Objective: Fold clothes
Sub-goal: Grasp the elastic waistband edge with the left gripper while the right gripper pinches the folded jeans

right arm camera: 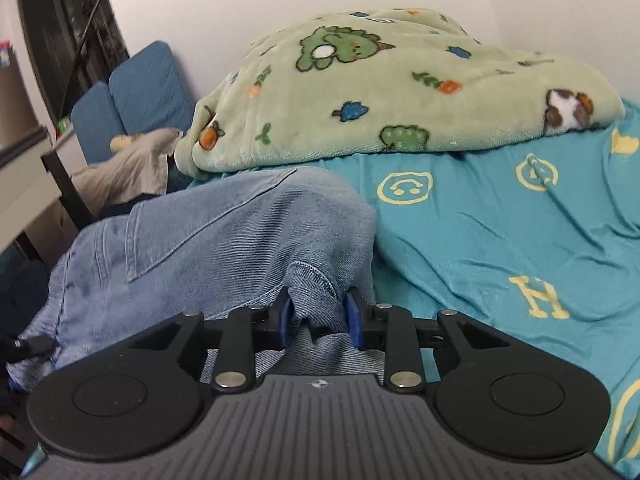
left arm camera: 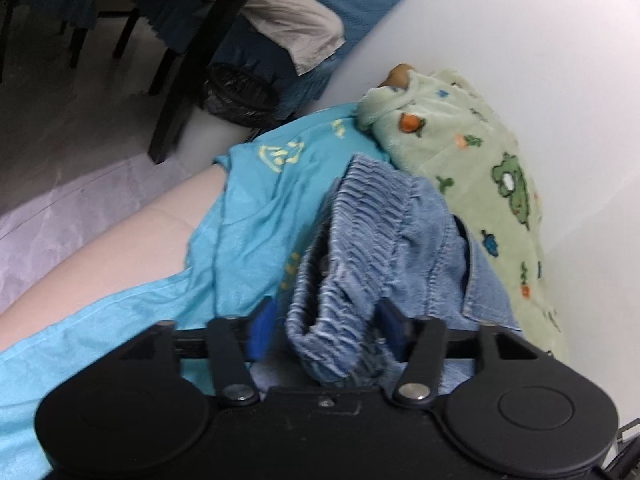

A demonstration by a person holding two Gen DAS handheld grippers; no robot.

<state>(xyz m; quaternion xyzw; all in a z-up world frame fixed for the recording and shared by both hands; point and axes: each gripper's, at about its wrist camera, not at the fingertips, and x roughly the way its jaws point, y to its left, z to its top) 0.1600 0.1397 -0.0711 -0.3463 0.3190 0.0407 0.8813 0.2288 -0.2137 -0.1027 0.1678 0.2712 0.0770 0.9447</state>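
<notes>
Getting hold of the denim shorts on the teal sheet.
Right gripper pinches a hem; left gripper is spread around the stretchy waistband, so it should squeeze next.

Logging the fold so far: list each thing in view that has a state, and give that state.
Jeans: bunched, unfolded, held at both ends.
Left gripper: open around the elastic waistband.
Right gripper: shut on a denim fold.
Blanket: heaped against the wall.
Sheet: spread, wrinkled.
</notes>
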